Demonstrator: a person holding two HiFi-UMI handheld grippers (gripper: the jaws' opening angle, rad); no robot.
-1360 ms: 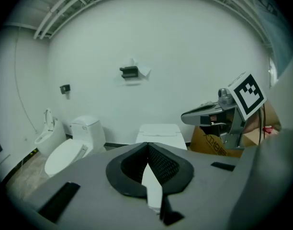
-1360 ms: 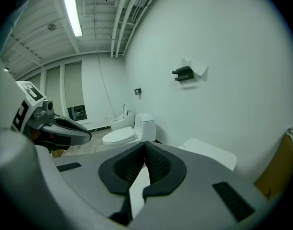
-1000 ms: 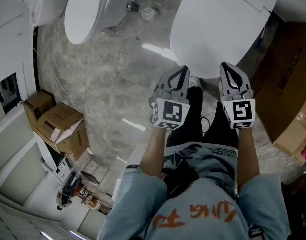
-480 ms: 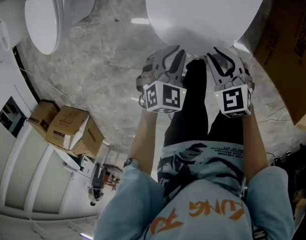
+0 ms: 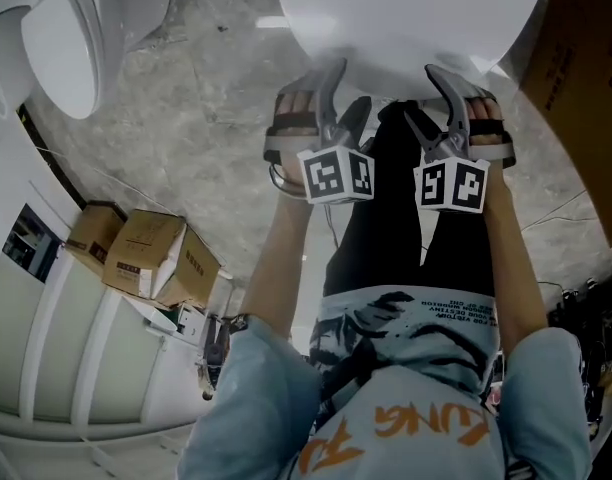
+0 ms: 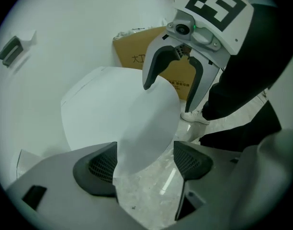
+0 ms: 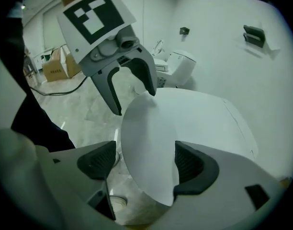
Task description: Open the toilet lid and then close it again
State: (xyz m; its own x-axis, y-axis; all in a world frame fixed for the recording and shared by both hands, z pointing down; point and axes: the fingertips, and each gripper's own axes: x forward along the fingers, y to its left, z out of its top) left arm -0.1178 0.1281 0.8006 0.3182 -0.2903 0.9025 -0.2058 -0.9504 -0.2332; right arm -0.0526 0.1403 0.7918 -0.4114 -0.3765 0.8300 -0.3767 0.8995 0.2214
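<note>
**Now: both grippers set at the front rim of the lowered lid**

1. Toilet lid (image 5: 411,13): white, oval and lowered. It fills the top centre of the head view, its rounded front rim toward the person.
2. Left gripper (image 5: 344,88): positioned at the left part of the front rim. Its fingers have just been opening and stand wide apart. In the left gripper view the rim passes between them, and neither pad presses on it.
3. Right gripper (image 5: 431,98): positioned at the right part of the same rim, just beside the left gripper. Its fingers have likewise just been opening and stand wide apart, with the rim between them unclamped.
4. Clearance, left: bare marbled floor (image 5: 186,138) separates the lid from a second toilet (image 5: 56,53) at the upper left. Cardboard boxes (image 5: 151,258) sit well apart, against the wall.
5. Clearance, right: a large cardboard carton (image 5: 576,78) stands near the lid's right edge.
6. Clearance, front: the person's legs stand directly below the rim.
</note>
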